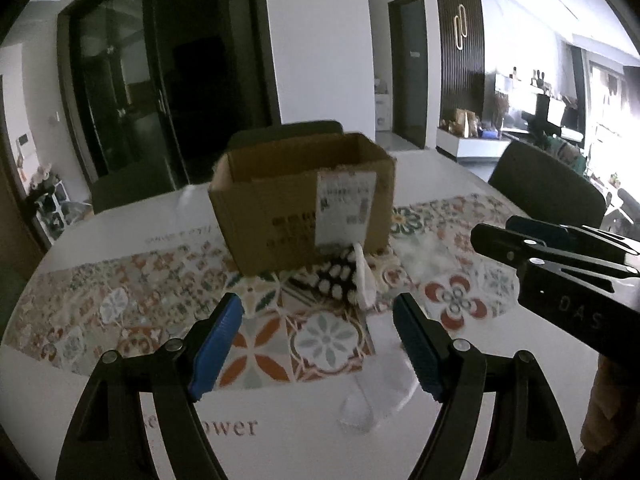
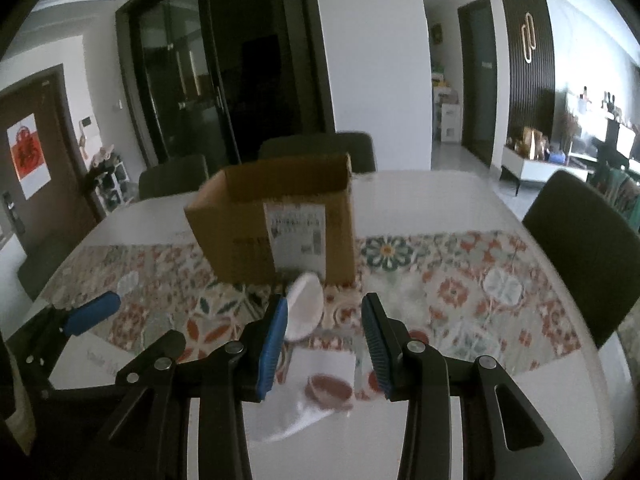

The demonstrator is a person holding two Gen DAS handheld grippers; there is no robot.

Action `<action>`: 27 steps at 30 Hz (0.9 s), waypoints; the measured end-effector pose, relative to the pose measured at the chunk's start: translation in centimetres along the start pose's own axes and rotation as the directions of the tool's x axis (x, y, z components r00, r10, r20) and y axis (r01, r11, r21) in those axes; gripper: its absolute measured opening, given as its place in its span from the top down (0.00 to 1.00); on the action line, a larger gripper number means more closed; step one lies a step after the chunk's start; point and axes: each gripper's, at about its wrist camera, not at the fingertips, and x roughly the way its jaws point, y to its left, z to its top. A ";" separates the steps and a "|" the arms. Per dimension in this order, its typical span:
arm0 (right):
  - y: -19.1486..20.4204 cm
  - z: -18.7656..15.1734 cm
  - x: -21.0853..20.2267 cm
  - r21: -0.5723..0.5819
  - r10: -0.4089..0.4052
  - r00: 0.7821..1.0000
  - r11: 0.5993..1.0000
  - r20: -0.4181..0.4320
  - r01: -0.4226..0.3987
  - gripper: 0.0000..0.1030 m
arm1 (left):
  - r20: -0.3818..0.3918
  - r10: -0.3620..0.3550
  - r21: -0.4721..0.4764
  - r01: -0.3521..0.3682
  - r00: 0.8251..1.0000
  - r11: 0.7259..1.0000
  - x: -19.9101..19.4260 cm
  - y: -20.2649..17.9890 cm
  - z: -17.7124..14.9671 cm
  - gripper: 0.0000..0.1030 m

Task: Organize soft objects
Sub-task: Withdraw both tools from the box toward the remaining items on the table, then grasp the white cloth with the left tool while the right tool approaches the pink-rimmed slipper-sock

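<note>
Centrally on the table (image 1: 120, 216) stood an open cardboard box (image 1: 280, 216), resting on a patterned floral runner (image 1: 132, 280) that crossed the white top, with a white shipping label (image 1: 346, 208) stuck to its near face. Just in front of the box, touching or almost touching its base, lay a dark item with pale spots (image 1: 338, 278), and leaning beside it was a white soft piece (image 1: 365, 280); the right wrist view showed that same white piece (image 2: 305, 306) as a rounded shape before the box's label. Nearer the camera than the box, at the runner's near edge, a white sock with a reddish-brown patch (image 2: 316, 396) lay flat, partly on the runner and partly on the bare table. The left gripper (image 1: 318, 346) hung above the runner in front of the box, its blue-padded fingers (image 1: 218, 344) well apart with nothing between them. The right gripper (image 2: 324, 344) hovered over the sock, its fingers (image 2: 272, 344) apart by a smaller gap and clamped on nothing; the sock showed through the gap below them, and whether they touched it could not be told. Dark chairs (image 2: 580, 248) stood around the table beyond and to the right of the box. Motion blur softened the printing on the box.
</note>
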 end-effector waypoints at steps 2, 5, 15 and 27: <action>-0.1 -1.0 0.3 -0.004 0.003 1.000 1.000 -0.021 -0.003 0.61 | -0.007 -0.003 0.007 0.003 1.000 1.000 0.1 -0.4 -0.9 0.25; -0.3 -2.6 0.8 -0.016 0.010 0.999 1.000 -0.053 -0.010 0.61 | -0.034 -0.019 0.021 0.020 0.999 1.000 0.5 -1.1 -2.4 0.25; -1.2 -6.5 3.0 -0.012 0.017 0.984 1.000 -0.175 -0.020 0.61 | -0.132 -0.057 0.053 0.065 0.990 0.996 2.7 -2.6 -5.9 0.25; -1.6 -9.1 6.4 -0.014 0.049 0.957 0.998 -0.287 -0.056 0.61 | -0.235 -0.098 0.050 0.113 0.967 0.992 5.5 -3.5 -8.9 0.25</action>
